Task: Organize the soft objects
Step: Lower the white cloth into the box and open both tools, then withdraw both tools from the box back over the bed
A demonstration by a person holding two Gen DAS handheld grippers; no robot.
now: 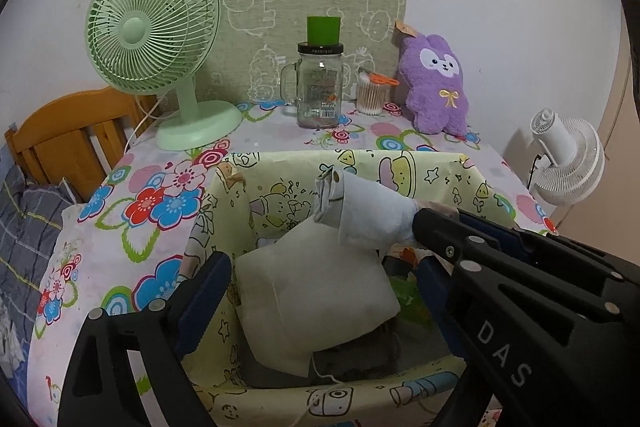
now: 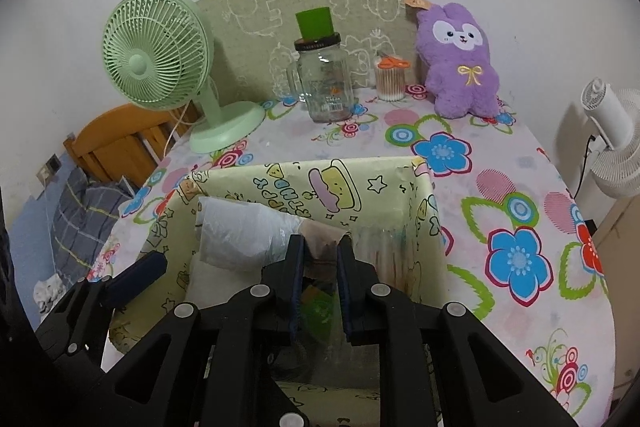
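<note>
Black left gripper (image 1: 320,291) stands spread wide over the yellow cartoon-printed box (image 1: 400,167), a white soft pillow-like pad (image 1: 312,287) lying loose between its blue-padded fingers, unpressed. Beside it the right gripper (image 2: 320,259) is clenched on the brownish end of a white rolled cloth bundle (image 2: 240,235), held just above the box. Both look light, limp and squashy; pinching a bunched end should hold best. "DAS" shows on the right gripper's arm. A purple plush rabbit (image 1: 436,83) waits at the back of the flowered tablecloth (image 1: 160,195).
</note>
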